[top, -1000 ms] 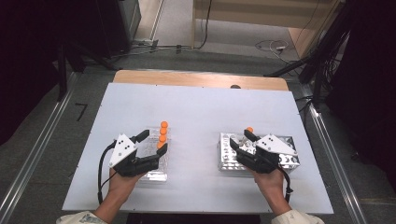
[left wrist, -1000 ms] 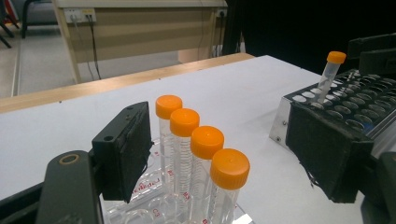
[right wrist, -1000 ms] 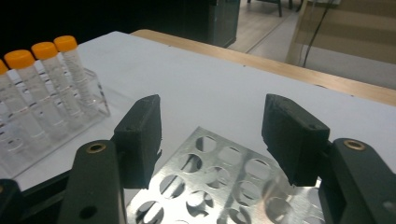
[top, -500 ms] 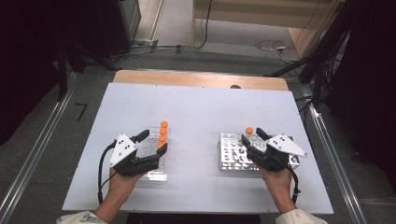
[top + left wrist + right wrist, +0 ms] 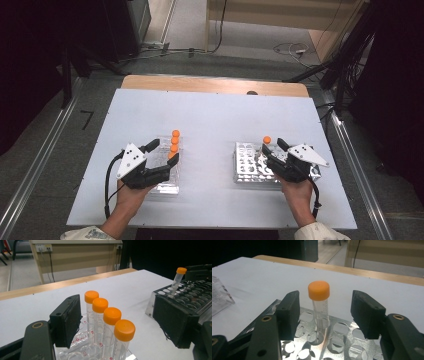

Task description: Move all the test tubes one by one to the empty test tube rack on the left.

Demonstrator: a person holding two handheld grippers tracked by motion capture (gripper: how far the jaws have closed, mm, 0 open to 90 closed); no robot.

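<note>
On the left of the tabletop, the left gripper is held over the clear rack, unchanged from a second ago; its jaws stand open on either side of a row of four orange-capped tubes, none of which is gripped. On the right, a single tube stands upright in a hole of the metal rack. The right gripper, which was closed in around that tube a second ago, is now drawn back slightly toward the person, and its jaws are spread wide, clear of the cap on both sides. The tube is judged to have been released, so one transfer seems complete and four tubes remain to be moved.
</note>
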